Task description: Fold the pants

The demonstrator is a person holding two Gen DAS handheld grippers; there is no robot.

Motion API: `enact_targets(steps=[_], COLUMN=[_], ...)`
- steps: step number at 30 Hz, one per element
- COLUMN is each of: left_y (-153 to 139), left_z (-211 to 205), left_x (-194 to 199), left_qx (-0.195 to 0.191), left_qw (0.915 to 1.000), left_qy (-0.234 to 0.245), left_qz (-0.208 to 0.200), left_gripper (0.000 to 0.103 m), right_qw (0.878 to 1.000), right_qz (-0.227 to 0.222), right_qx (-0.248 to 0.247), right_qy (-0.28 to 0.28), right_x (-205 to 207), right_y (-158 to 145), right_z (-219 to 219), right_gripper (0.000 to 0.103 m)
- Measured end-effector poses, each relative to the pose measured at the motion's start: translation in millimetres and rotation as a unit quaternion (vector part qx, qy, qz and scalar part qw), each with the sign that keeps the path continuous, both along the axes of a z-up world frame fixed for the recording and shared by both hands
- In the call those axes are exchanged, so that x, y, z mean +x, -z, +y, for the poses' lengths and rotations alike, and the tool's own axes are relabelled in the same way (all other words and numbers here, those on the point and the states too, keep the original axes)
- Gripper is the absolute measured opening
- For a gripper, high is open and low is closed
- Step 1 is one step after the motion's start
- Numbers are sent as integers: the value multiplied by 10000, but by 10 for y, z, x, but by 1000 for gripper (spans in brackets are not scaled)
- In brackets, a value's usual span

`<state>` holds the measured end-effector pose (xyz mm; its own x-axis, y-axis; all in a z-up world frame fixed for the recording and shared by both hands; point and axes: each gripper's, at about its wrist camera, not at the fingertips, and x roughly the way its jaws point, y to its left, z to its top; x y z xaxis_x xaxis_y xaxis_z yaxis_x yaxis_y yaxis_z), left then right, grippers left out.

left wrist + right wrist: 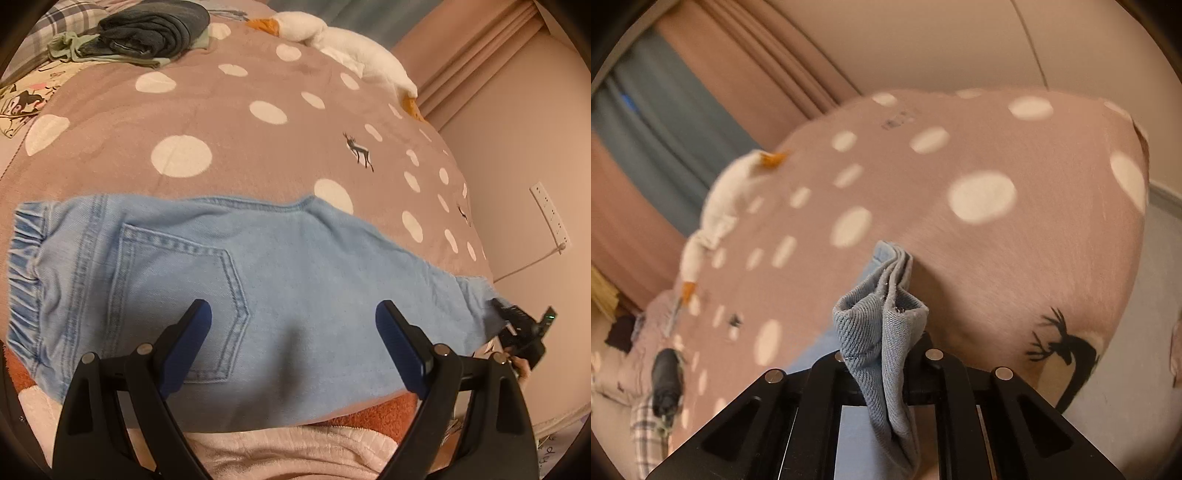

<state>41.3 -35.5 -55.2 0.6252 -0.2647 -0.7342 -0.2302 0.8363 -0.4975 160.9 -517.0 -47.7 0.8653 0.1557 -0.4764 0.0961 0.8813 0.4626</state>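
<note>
Pants (258, 258) lie crosswise, waistband left; right hand-held gripper (886, 354) pinches hem, left hand-held gripper (293, 314) spread.

Bare bedspread (229, 147) beyond pants (280, 251); clothes pile (155, 29) far.

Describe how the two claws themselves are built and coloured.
The left claw has black plastic arms with triangular cut-outs, silver round pins at the joints, and long blue pads on the inner faces of its fingers. The right claw shows the same black frame, cut-outs and silver pins; its pads are hidden.
</note>
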Motion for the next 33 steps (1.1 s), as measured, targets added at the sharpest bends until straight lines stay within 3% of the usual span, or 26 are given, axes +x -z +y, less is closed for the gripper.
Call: enact_targets(steps=[7,15,24,33], left_y=[-36,-22,-14,16], left_z=[143,292,349,377], left_x=[-137,-257,-308,-318], left_qx=[-15,58,99,100], left_qw=[9998,9991,9987,9987], left_qy=[-181,-410,-493,-502], left_qz=[-102,-72,-48,7], left_gripper=[91,91,91,91], right_qw=[9910,9676,9326,9050], right_qz=[-871,-1105,-609,362], right_qx=[-458,-836,-980,-1432], right_qy=[-910,-2112,-3421,-3990], right_x=[-348,-500,-549,-534], right_y=[-519,-607,-314,264], right_z=[695,1463,2142,2631], right_gripper=[11,11,11,11])
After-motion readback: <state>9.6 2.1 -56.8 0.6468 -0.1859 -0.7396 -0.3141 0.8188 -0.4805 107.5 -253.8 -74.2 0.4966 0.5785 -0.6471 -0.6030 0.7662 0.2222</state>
